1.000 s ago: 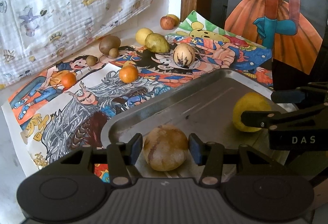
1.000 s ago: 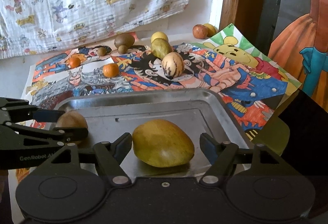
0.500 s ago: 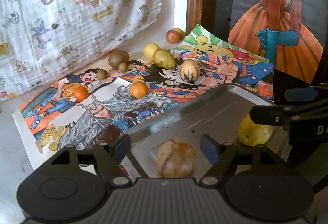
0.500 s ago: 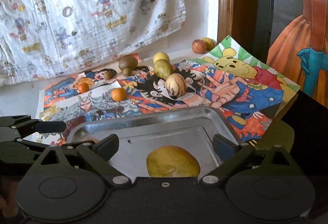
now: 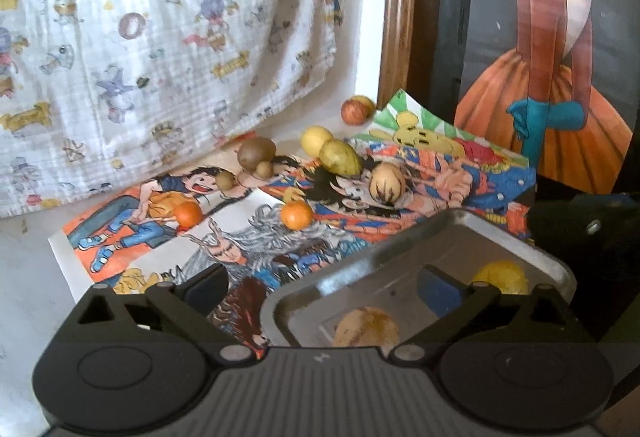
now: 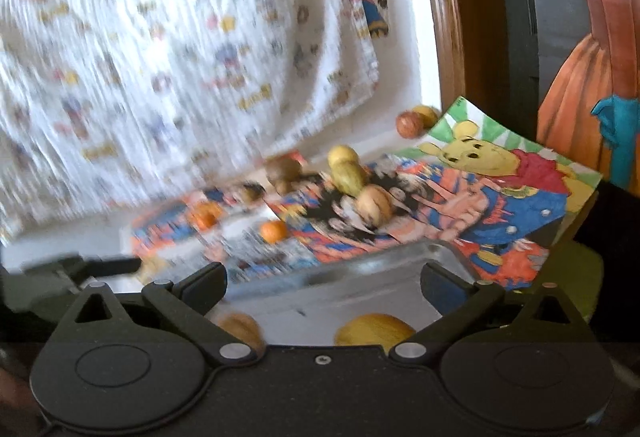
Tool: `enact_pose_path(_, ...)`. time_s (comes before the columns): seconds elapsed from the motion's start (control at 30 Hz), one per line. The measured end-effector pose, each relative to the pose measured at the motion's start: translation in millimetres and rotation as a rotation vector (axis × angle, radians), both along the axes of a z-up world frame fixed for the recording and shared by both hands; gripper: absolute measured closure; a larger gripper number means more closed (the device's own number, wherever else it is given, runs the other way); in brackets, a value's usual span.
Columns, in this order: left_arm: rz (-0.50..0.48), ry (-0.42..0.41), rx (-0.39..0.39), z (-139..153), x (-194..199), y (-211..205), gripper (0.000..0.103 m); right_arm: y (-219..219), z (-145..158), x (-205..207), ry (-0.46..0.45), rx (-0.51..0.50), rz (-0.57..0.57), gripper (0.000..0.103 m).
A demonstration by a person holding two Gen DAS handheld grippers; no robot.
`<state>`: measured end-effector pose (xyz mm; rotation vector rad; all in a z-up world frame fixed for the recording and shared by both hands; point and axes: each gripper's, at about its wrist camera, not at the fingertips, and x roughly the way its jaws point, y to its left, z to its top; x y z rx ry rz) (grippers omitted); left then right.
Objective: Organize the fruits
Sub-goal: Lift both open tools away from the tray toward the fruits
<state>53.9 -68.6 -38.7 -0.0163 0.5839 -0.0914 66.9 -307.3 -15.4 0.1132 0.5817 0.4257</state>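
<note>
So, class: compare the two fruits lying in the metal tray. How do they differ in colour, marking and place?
The yellow fruit is plain bright yellow; the tan fruit is dull beige with brownish streaks. The yellow fruit lies toward the right end of the metal tray, while the tan fruit lies nearer the left end, closer to the left claw. Both are roundish, rest loose on the tray floor, and neither is gripped.

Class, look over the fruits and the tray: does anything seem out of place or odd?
Most fruit lies loose on the posters, not in the tray. Two fruits sit apart by the wall. Only two fruits are in the tray.
</note>
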Motion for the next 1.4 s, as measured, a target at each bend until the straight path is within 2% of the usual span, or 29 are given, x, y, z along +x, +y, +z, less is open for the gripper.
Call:
enact_pose_path(0.07, 0.017, -0.013, -0.025, 5, -2, 8, 0.001, -4, 5, -1, 0.003, 0.07, 0.013, 0.0)
enact_pose_path(0.23, 0.046, -0.032, -0.106, 18, -9, 29, 0.001, -2, 14, -8, -0.002, 0.137, 0.047, 0.0)
enact_pose_path(0.37, 0.057, -0.019, -0.074, 26, -12, 35, 0.0, 6, 23, -14, 0.005, 0.168, 0.097, 0.0)
enact_pose_path(0.5, 0.097, -0.002, -0.092, 31, -16, 46, 0.0, 20, 36, -25, -0.031, 0.104, 0.108, 0.0)
enact_pose_path(0.63, 0.102, -0.034, -0.114, 37, -26, 58, 0.0, 26, 46, -35, -0.071, 0.028, 0.055, 0.0)
enact_pose_path(0.73, 0.093, -0.051, -0.151, 41, -33, 65, 0.0, 29, 48, -37, -0.061, -0.004, 0.015, 0.0)
enact_pose_path(0.9, 0.133, -0.039, -0.094, 44, -32, 66, 0.0, 22, 49, -36, -0.022, 0.058, -0.024, 0.0)
enact_pose_path(1.0, 0.12, -0.049, -0.104, 46, -31, 67, 0.0, 24, 51, -36, -0.036, 0.014, -0.023, 0.0)
enact_pose_path(1.23, 0.093, -0.05, -0.07, 45, -16, 60, 0.0, 17, 42, -18, 0.048, 0.067, -0.014, 0.0)
enact_pose_path(1.4, 0.091, -0.037, -0.057, 37, 3, 60, 0.0, 22, 37, -4, 0.023, 0.013, -0.024, 0.0)
